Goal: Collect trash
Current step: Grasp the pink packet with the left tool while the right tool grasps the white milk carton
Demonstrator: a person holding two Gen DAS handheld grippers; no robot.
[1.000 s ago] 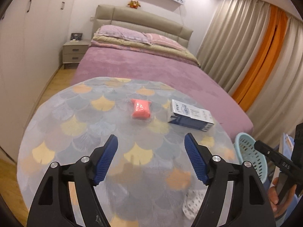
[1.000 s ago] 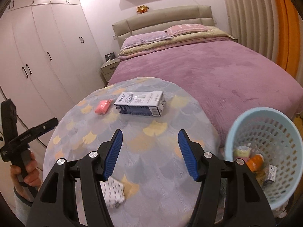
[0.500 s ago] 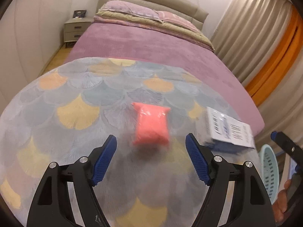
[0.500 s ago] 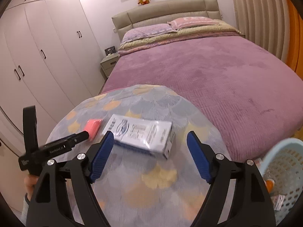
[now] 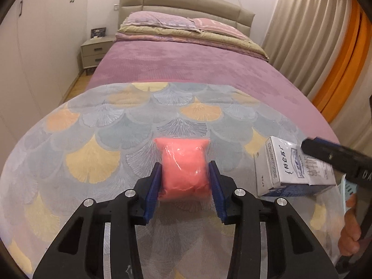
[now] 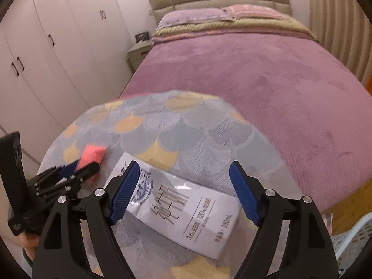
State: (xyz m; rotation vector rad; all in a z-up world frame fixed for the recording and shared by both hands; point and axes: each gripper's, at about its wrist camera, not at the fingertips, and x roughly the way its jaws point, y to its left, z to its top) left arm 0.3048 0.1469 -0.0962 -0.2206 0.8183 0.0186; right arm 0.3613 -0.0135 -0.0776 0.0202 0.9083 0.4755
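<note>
A pink plastic packet (image 5: 183, 167) lies on the round table (image 5: 93, 127) with a scale-pattern cloth. My left gripper (image 5: 184, 181) is shut on the pink packet, its blue pads pressing both sides; it also shows in the right wrist view (image 6: 91, 157). A white and blue carton (image 6: 186, 205) lies flat on the table; it also shows in the left wrist view (image 5: 293, 169). My right gripper (image 6: 186, 191) is open and straddles the carton, its pads on either side and apart from it.
A light blue plastic basket (image 6: 353, 239) stands low at the right of the table. A bed with a purple cover (image 5: 197, 69) lies just behind the table. White wardrobes (image 6: 46, 58) line the left wall; a nightstand (image 5: 95, 51) stands by the bed.
Both grippers have moved forward and down. The left has closed on the pink packet. The right has come over the carton, still open.
</note>
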